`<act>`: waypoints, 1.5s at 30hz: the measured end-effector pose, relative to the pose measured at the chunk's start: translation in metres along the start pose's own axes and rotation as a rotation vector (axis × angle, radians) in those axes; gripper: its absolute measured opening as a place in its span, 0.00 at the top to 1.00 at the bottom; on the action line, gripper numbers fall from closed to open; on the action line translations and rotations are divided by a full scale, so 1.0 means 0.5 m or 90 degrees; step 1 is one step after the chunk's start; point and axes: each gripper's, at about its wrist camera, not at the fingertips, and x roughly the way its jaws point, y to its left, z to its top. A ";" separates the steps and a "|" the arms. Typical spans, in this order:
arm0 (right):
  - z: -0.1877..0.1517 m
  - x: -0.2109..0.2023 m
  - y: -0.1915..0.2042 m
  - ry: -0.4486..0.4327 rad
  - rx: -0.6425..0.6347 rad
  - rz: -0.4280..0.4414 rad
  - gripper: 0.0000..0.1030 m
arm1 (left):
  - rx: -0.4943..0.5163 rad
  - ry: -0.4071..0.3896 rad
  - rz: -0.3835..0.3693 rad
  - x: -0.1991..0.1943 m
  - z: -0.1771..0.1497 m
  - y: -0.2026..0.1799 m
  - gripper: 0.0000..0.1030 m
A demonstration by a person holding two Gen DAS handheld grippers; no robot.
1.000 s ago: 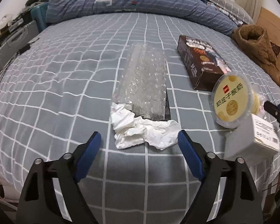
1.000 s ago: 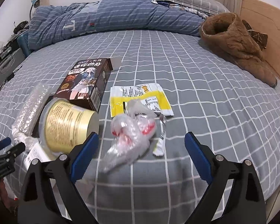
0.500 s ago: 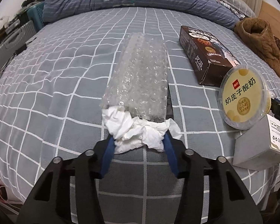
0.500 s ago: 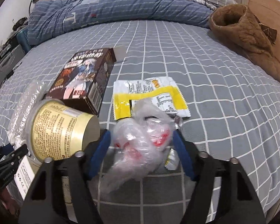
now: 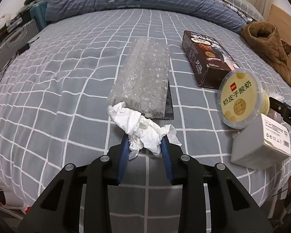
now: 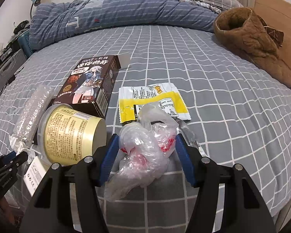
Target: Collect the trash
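Left gripper (image 5: 145, 141): jaws have just been closing and now pinch the crumpled white tissue (image 5: 143, 128), which lies on the grey checked bedsheet (image 5: 67, 89) at the near end of a strip of bubble wrap (image 5: 141, 77). To the right lie a dark snack box (image 5: 205, 58), a yellow-lidded yogurt tub (image 5: 240, 99) on its side and a small grey-and-white box (image 5: 261, 143).

Right gripper (image 6: 147, 145): blue pads press both sides of the crumpled clear plastic bag (image 6: 147, 141), which rests on the sheet just near of a yellow-and-white wrapper (image 6: 155, 101). The tub (image 6: 71, 132) sits immediately left. A brown fleece garment (image 6: 252, 38) lies far right.
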 end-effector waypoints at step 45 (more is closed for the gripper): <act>-0.159 -0.238 0.015 -0.024 -0.003 0.031 0.44 | 0.020 -0.034 -0.066 -0.201 -0.112 -0.053 0.70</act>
